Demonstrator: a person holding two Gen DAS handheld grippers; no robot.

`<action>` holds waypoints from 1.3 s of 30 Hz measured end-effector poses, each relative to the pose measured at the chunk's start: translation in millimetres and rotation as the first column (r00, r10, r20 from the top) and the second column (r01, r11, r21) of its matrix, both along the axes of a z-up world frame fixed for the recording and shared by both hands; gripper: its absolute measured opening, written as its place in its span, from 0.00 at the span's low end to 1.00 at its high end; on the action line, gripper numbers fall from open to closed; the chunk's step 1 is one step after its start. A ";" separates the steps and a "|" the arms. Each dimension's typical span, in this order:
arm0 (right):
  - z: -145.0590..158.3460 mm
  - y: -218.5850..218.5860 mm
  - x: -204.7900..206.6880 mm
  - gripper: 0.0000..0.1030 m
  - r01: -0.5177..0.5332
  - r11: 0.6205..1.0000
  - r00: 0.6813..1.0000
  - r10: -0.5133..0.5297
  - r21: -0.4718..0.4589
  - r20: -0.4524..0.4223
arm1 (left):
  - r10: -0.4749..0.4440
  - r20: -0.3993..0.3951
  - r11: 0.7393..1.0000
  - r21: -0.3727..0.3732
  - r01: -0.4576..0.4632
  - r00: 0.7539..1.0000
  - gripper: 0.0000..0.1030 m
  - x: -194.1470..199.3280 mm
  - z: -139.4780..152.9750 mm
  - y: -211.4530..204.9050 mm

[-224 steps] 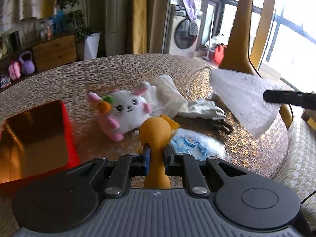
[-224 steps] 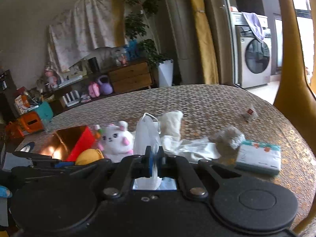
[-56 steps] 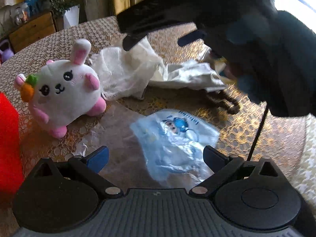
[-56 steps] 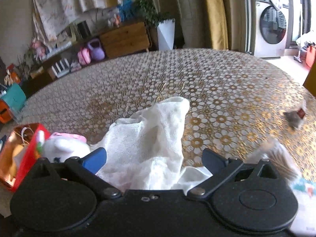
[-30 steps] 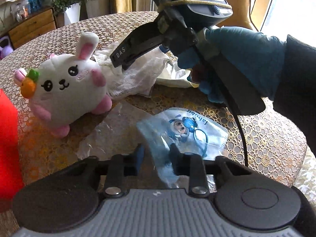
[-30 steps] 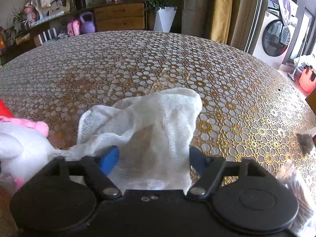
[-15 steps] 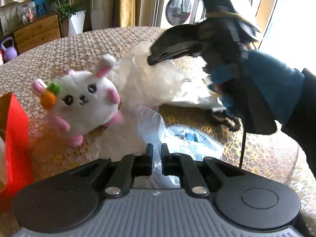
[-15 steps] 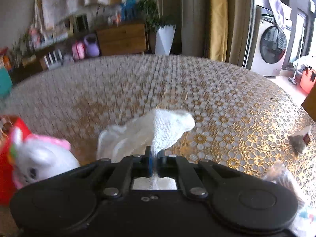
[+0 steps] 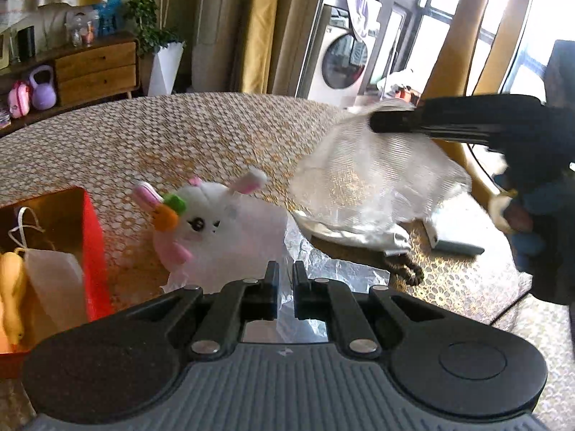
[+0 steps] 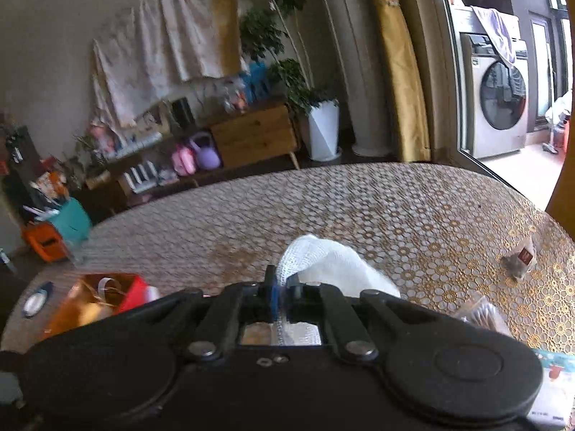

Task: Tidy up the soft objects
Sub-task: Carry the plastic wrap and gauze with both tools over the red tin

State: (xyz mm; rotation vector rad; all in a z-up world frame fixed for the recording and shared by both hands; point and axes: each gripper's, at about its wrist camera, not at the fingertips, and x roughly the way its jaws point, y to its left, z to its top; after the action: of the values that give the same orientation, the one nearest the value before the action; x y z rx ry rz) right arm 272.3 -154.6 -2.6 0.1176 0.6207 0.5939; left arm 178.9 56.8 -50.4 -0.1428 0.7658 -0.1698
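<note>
My left gripper (image 9: 285, 285) is shut on a clear plastic packet (image 9: 309, 258), lifted off the table in front of the white bunny plush (image 9: 215, 222). The right gripper (image 10: 282, 287) is shut on a white gauze cloth (image 10: 327, 260). In the left wrist view that cloth (image 9: 370, 179) hangs from the right gripper (image 9: 375, 122) above the table, held up by a blue-gloved hand (image 9: 528, 215). A red box (image 9: 94, 244) at the left holds a yellow toy (image 9: 10, 287) and a white mesh bag (image 9: 54, 280).
A pale cloth (image 9: 363, 239), dark beads (image 9: 406, 269) and a tissue pack (image 9: 456, 246) lie on the round patterned table (image 9: 179, 136). A small wrapped item (image 10: 521, 256) sits at the table's right. A yellow chair back (image 9: 503, 54) stands beyond.
Both grippers closed and rose. The right one pinched the gauze cloth and lifted it off the table; the left one lifted the plastic packet.
</note>
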 end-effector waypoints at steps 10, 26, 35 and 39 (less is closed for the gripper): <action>61.4 6.8 -48.3 0.03 -0.123 0.991 0.989 0.119 0.043 0.087 | 0.060 0.068 0.998 0.005 -0.061 0.996 0.07 -27.3 42.8 39.3; 102.1 99.8 -84.0 0.03 -0.318 0.946 0.942 0.307 0.062 0.138 | 0.164 0.131 0.981 0.084 -0.176 0.978 0.07 -48.6 87.1 125.9; 94.5 176.5 -91.5 0.03 -0.425 0.904 0.901 0.417 0.044 0.120 | 0.249 0.125 0.957 0.123 -0.264 0.960 0.07 -40.6 78.3 175.6; 78.7 212.0 -89.3 0.03 -0.458 0.888 0.887 0.454 0.032 0.088 | 0.287 0.099 0.948 0.114 -0.297 0.953 0.07 -31.9 63.9 196.4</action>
State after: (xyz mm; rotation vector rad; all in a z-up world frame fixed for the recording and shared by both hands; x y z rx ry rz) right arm 183.0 57.3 76.1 -0.0061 0.5584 1.0683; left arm 147.0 253.2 13.5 -0.1254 0.6632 0.1550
